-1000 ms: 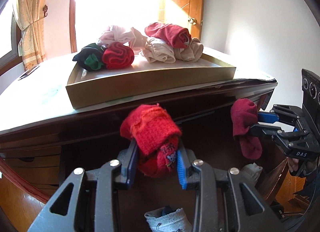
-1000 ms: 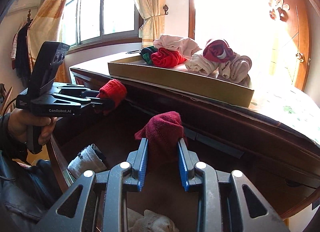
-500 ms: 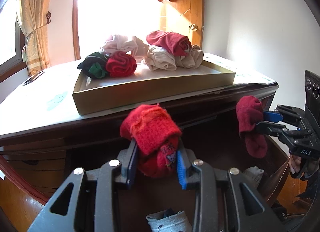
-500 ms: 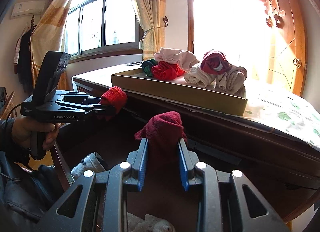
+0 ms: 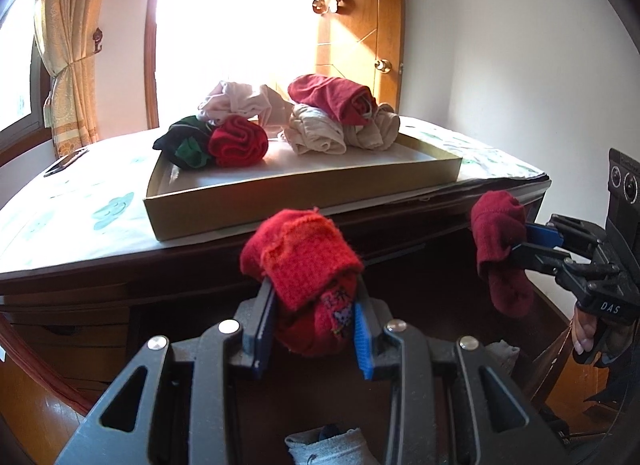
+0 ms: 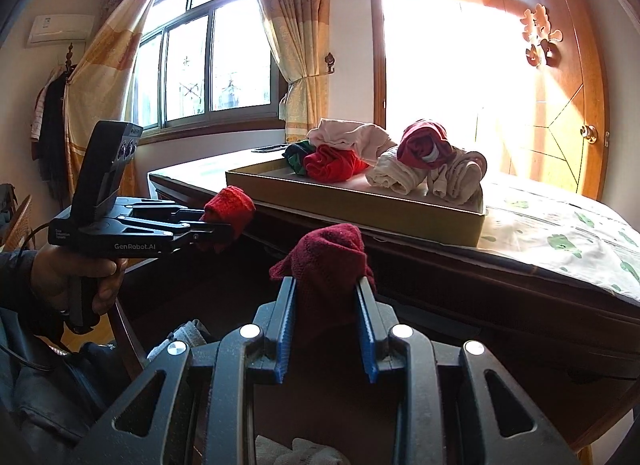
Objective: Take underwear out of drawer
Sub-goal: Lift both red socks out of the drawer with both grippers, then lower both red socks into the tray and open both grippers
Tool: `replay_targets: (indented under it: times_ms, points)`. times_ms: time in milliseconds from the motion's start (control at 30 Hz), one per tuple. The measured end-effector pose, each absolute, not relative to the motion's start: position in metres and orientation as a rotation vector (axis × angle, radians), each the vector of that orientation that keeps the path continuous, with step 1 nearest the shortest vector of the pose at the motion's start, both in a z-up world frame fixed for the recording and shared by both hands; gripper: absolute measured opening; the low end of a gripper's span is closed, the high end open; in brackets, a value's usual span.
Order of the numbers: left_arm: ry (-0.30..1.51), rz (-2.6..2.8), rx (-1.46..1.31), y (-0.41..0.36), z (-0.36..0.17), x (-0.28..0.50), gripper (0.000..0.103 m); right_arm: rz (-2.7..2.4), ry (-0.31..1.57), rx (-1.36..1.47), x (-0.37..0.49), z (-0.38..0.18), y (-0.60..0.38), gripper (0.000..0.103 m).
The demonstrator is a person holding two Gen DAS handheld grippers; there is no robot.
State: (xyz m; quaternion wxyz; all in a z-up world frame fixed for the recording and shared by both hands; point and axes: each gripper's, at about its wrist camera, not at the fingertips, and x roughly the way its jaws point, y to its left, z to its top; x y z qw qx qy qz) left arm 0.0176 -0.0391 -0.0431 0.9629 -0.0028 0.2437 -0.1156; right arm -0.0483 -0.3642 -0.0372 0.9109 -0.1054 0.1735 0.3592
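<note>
Your left gripper (image 5: 314, 329) clamps a bright red bundle (image 5: 304, 265) between its pads; your right gripper (image 6: 325, 325) pinches a dark red bundle (image 6: 326, 255). Both hang above the open drawer (image 5: 440, 293), below the cardboard tray (image 5: 304, 203) on the sunlit, cloth-covered desk (image 6: 560, 241).

Your left gripper (image 5: 314, 329) and right gripper (image 6: 326, 323) each stay clamped on a bundle between the jaws, both pointing slightly downward.

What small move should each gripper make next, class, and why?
Probably lift both forward over the cardboard tray. The left gripper already clamps a bright red bundle, the right gripper a dark red one, both below the tray's rim.
</note>
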Motion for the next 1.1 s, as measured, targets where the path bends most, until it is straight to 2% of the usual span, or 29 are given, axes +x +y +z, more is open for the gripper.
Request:
replay_targets:
  times_ms: [267, 600, 1100]
  points:
    - [0.480, -0.261, 0.029, -0.051, -0.024, 0.022, 0.033, 0.754, 0.354, -0.235, -0.048, -0.030, -0.360, 0.031]
    - [0.463, -0.300, 0.071, -0.069, 0.009, 0.038, 0.033, 0.735, 0.323, -0.243, -0.031, 0.009, -0.358, 0.031]
    - [0.478, -0.327, 0.128, -0.091, 0.042, 0.091, 0.033, 0.644, 0.364, -0.254, 0.021, 0.038, -0.352, 0.031]
